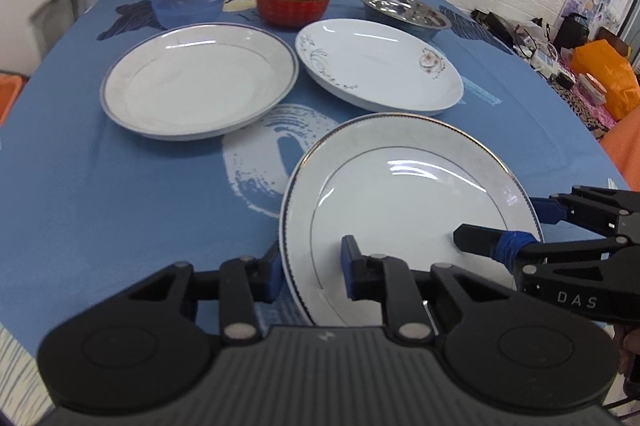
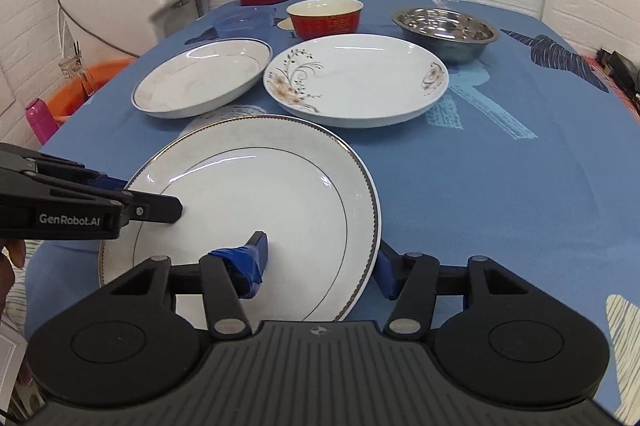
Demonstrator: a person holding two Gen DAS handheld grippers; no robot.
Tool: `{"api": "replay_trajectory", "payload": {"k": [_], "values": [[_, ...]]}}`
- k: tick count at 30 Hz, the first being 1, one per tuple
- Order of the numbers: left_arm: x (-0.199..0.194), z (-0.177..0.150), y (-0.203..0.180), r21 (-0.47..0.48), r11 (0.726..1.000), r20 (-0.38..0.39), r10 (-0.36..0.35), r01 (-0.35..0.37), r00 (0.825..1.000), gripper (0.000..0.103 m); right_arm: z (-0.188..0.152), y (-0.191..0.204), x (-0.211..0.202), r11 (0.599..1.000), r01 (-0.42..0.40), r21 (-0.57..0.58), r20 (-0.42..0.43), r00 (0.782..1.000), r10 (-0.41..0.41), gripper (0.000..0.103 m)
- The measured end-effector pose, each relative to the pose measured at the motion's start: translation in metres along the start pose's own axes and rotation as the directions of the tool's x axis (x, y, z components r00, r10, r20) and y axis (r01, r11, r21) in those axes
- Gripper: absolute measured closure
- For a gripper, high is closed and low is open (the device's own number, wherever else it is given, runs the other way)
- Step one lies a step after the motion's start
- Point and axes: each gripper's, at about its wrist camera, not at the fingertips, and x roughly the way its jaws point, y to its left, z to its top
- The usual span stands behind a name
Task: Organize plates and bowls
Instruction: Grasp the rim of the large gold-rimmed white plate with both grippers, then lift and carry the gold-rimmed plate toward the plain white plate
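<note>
Blue-clothed worktop [image 2: 500, 185] by a white brick wall, two grippers straddling one plate.
Left gripper [image 1: 310, 268] and right gripper [image 2: 320, 262], fingers spread wide, are bracketing opposite rims of the gold-rimmed plate [image 2: 256, 201], nearest of three plates; housings are reading "GenRobot.AI" and "DAS".

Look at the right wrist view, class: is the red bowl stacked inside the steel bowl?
No, the red bowl stands by itself on the blue tablecloth, apart from the steel bowl beside it.

Both grippers straddle the gold-rimmed plate [image 1: 400, 193]: left gripper [image 1: 312, 270] on its left rim, right gripper [image 2: 320, 262] opposite, jaws parted.
</note>
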Motion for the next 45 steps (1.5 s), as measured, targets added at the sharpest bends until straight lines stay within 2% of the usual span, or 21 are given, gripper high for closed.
{"api": "replay_trajectory", "payload": {"k": [4,6,9,12,18,21,29,30,31,32,33,36,37,41,45], "values": [[-0.030,-0.009,0.036,-0.068,0.997,0.000,0.030,-0.030,1.000,0.086,0.007,0.029,-0.004,0.996,-0.083,0.019,0.044,0.996,0.082,0.062],[-0.046,-0.017,0.056,-0.091,0.993,-0.005,0.069,-0.069,0.998,0.086,0.010,0.049,0.001,0.992,-0.128,0.015,0.056,0.990,0.127,0.062],[-0.060,-0.027,0.083,-0.120,0.983,-0.013,0.140,-0.140,0.990,0.086,0.015,0.078,0.018,0.980,-0.199,0.022,0.039,0.979,0.198,0.061],[-0.065,-0.034,0.104,-0.146,0.972,-0.020,0.182,-0.182,0.983,0.086,0.015,0.101,0.033,0.972,-0.234,0.018,0.011,0.972,0.234,0.061],[-0.055,-0.035,0.111,-0.147,0.978,-0.012,0.149,-0.150,0.989,0.086,0.022,0.109,0.041,0.983,-0.181,0.013,-0.001,0.984,0.181,0.058],[-0.049,-0.031,0.112,-0.139,0.978,-0.002,0.159,-0.158,0.987,0.086,0.022,0.110,0.047,0.988,-0.152,-0.019,-0.017,0.988,0.152,0.058],[-0.045,-0.032,0.107,-0.129,0.980,0.022,0.156,-0.152,0.987,0.085,0.022,0.107,0.047,0.986,-0.160,-0.044,-0.016,0.987,0.159,0.057],[-0.045,-0.031,0.107,-0.124,0.982,0.022,0.147,-0.144,0.989,0.079,0.023,0.105,0.047,0.985,-0.169,-0.038,-0.016,0.986,0.168,0.057],[-0.045,-0.030,0.108,-0.121,0.983,0.024,0.144,-0.140,0.989,0.069,0.024,0.103,0.047,0.983,-0.182,-0.030,-0.021,0.983,0.182,0.057],[-0.048,-0.027,0.110,-0.125,0.980,0.036,0.162,-0.157,0.986,0.040,0.026,0.100,0.046,0.981,-0.194,-0.018,-0.030,0.981,0.193,0.059],[-0.054,-0.025,0.114,-0.131,0.977,0.064,0.179,-0.170,0.982,0.031,0.031,0.095,0.042,0.982,-0.189,0.001,-0.019,0.982,0.189,0.059],[-0.071,-0.008,0.128,-0.151,0.971,0.129,0.204,-0.184,0.970,0.030,0.051,0.080,0.027,0.991,-0.133,0.013,0.083,0.988,0.131,0.058],[-0.073,0.000,0.132,-0.157,0.969,0.142,0.214,-0.191,0.967,0.030,0.061,0.077,0.027,0.992,-0.123,0.011,0.095,0.988,0.122,0.058],[-0.065,0.038,0.145,-0.169,0.963,0.162,0.236,-0.209,0.958,0.029,0.113,0.064,0.051,0.990,-0.138,-0.040,0.106,0.984,0.141,0.057],[-0.047,0.059,0.159,-0.210,0.953,0.127,0.246,-0.216,0.961,0.029,0.156,0.048,0.099,0.994,-0.093,-0.060,0.065,0.993,0.097,0.057]]}}
